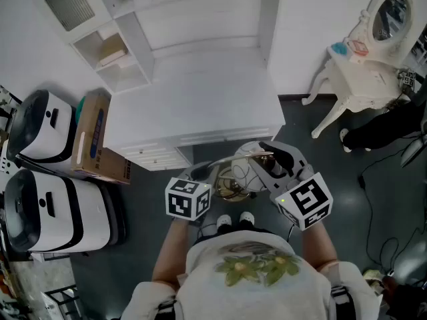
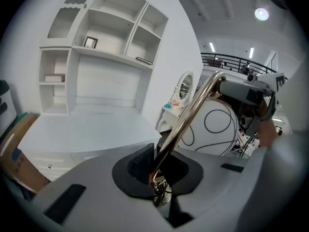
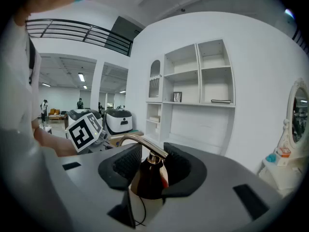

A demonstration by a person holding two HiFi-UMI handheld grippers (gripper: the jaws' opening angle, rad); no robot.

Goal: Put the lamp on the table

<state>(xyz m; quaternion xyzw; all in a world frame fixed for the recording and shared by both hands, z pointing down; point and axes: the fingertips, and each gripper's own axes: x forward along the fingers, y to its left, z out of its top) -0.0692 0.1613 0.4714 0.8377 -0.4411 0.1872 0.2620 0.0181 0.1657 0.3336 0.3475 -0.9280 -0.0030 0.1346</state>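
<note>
left gripper (image 2: pixel 157 164): jaws clamped on lamp (image 2: pixel 217 127) stem (brass) | right gripper (image 3: pixel 149 167): jaws clamped on lamp cap | table (image 1: pixel 200 99): ahead

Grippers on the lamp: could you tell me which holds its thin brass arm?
The left gripper, shut on the arm; the right gripper clamps the dark cap.

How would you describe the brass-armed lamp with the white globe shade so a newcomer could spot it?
Find the broad white desk under the white shelf unit. Just before it, the left gripper and right gripper carry the lamp. Its curved brass tube and white globe crossed by thin black lines mark it out from the plain white furniture.
</note>
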